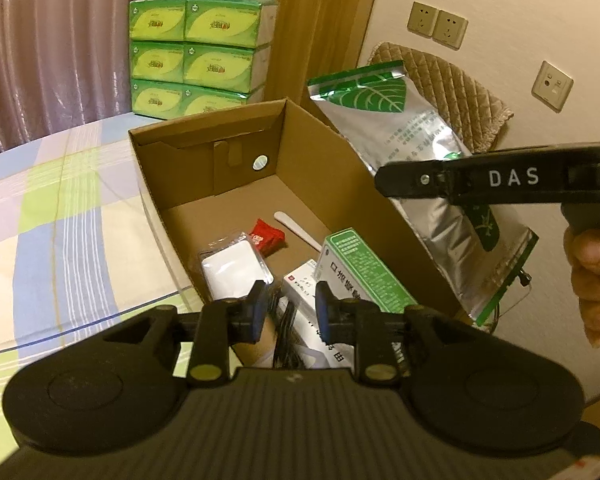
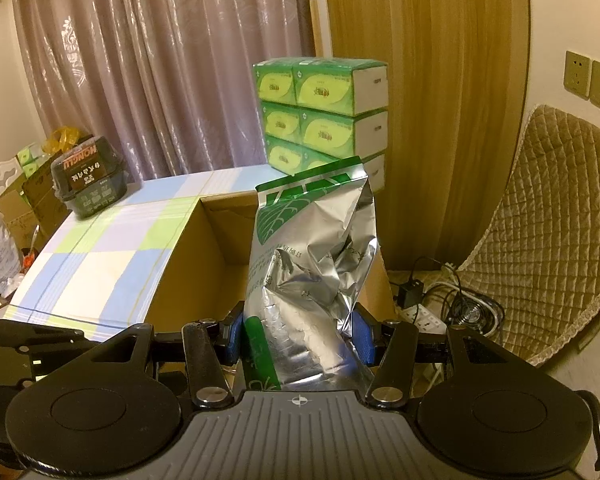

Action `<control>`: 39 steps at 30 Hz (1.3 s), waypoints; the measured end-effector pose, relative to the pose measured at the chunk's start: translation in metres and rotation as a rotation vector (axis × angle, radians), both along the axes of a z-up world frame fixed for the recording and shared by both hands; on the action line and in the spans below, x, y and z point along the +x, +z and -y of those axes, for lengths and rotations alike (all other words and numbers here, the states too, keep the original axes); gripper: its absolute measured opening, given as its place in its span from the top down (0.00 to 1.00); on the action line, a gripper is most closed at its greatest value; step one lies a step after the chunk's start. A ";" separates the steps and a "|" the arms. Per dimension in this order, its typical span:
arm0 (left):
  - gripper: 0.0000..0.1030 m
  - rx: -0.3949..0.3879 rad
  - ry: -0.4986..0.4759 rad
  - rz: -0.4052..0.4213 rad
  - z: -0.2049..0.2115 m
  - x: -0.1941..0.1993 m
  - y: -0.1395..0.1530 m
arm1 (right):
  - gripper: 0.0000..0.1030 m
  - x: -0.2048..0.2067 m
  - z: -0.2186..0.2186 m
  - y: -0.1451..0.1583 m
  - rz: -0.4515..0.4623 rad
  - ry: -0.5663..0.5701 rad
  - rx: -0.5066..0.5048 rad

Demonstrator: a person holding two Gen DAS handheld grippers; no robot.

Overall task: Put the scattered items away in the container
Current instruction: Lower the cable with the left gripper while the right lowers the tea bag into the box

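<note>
Right wrist view: a crinkled silver foil pouch point(image 2: 308, 280) stands pinched between the right gripper's point(image 2: 300, 338) blue pads, beside the cardboard box point(image 1: 340, 152). The left gripper point(image 1: 288, 312) hovers inside, part-open, seemingly empty.

White letters "DAS" stand on the black arm of the right gripper point(image 1: 384, 186) in the left wrist view. A dark tub point(image 2: 89, 184) at the bench's far left edge bears an upside-down word, seemingly "KONGFU". Print on the boxes and foil pouch is too blurred to read.
</note>
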State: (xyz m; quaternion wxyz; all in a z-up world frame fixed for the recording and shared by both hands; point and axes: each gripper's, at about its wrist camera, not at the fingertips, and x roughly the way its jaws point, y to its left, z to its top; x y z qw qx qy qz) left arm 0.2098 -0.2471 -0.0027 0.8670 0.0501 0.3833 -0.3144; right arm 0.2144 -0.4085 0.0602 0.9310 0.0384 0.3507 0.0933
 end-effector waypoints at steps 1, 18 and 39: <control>0.81 0.001 0.000 -0.001 -0.001 0.000 0.000 | 0.52 0.000 0.000 0.000 -0.001 0.000 0.000; 0.78 0.001 0.010 0.012 -0.009 -0.002 0.002 | 0.52 0.007 -0.003 -0.003 -0.012 0.013 -0.001; 0.68 -0.015 0.038 0.025 -0.028 -0.001 0.005 | 0.52 0.019 -0.025 -0.005 -0.036 0.052 0.030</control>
